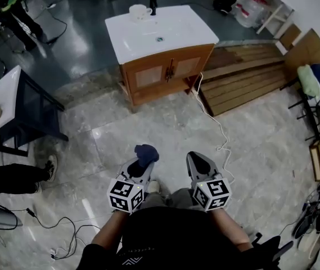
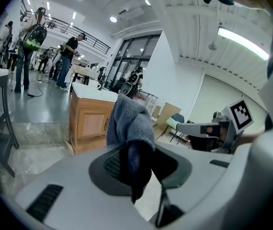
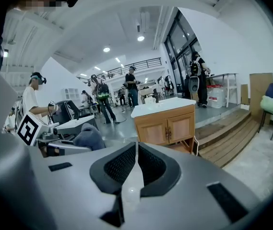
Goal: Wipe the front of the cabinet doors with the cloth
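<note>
- Gripping the cloth [image 2: 129, 123] is my left gripper [image 1: 140, 165]: its jaws are clamped on the lower part of the fabric, and the rest bulges above them in a rounded wad.
- It is a dark blue-grey cloth with a soft, towel-like nap, folded over on itself into a thick bundle, not hanging flat.
- I judge the bunched shape suits the job, since a padded face can press against a door panel without the jaws touching the wood.
- I hold the cloth in the air in front of my body, over the stone floor [image 1: 148, 122] and well apart from the cabinet.
- My right gripper [image 1: 200, 163] hangs just beside the left one at about the same height, with its jaws pressed together and nothing between them. I take it to be idle, as one cloth needs one gripper.
- The cabinet doors [image 3: 167, 127] face me, both closed. They are warm wood with paler inset panels and dark handles where the two meet.
- With that gap to the doors, I judge the wiping has not begun and the approach comes first.
- Above the doors, the white counter [image 1: 179, 41] carries a sink basin, a cup [image 1: 139, 10] and a black faucet [image 1: 154, 3] at the back.
- A white cable [image 1: 219, 131] trails across the floor from the cabinet's right side towards me, something to step around.
- Wooden steps [image 1: 244, 77] lie to the cabinet's right.
</note>
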A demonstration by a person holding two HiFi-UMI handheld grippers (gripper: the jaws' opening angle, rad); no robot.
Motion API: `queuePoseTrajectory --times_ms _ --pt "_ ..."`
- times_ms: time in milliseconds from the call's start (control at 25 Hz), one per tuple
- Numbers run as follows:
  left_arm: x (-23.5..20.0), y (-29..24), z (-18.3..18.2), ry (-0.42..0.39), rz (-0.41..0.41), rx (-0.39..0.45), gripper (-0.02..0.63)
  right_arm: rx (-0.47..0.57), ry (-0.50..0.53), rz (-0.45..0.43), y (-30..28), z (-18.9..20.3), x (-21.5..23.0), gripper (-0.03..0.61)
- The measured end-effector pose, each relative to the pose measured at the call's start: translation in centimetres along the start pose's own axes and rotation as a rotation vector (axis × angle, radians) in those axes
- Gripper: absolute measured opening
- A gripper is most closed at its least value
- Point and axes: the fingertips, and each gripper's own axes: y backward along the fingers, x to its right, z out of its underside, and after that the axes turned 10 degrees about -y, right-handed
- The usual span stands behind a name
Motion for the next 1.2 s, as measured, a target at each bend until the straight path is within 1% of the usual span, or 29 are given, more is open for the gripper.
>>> queuePoseTrajectory --times_ms 120,200,360,600,800,1000,1200 --pt "0.1 -1.9 -0.6 0.004 0.009 0.000 0.098 -0.016 -0.017 0.028 -0.4 -0.3 2.2 0.040" --pt "-0.1 -3.4 -1.2 0.007 0.005 0.001 0.098 -0.015 -0.031 0.028 -1.2 -1.0 3.7 0.041" --pt "0.5 -6.1 -2.3 -0.005 -0.022 -0.007 0.098 -0.028 -0.022 -0.019 -2.7 -2.2 6.0 0.040" --pt "1.6 -11.0 -3.9 0.013 -0.086 -0.014 0.098 -0.051 -0.006 -0.088 -5.3 -5.0 10.2 0.040" --pt "1.8 -14.7 -5.3 0.041 -0.134 -0.018 0.098 -0.095 -0.003 -0.137 -7.2 -6.3 13.2 0.041" --pt "1.3 -16.7 -5.6 0.045 -0.170 -0.023 0.098 -0.120 -0.008 -0.162 -9.1 -6.4 14.9 0.040" --pt "-0.2 -17.1 -5.4 0.058 -0.191 -0.042 0.098 -0.147 -0.013 -0.184 -10.8 -6.2 14.5 0.041"
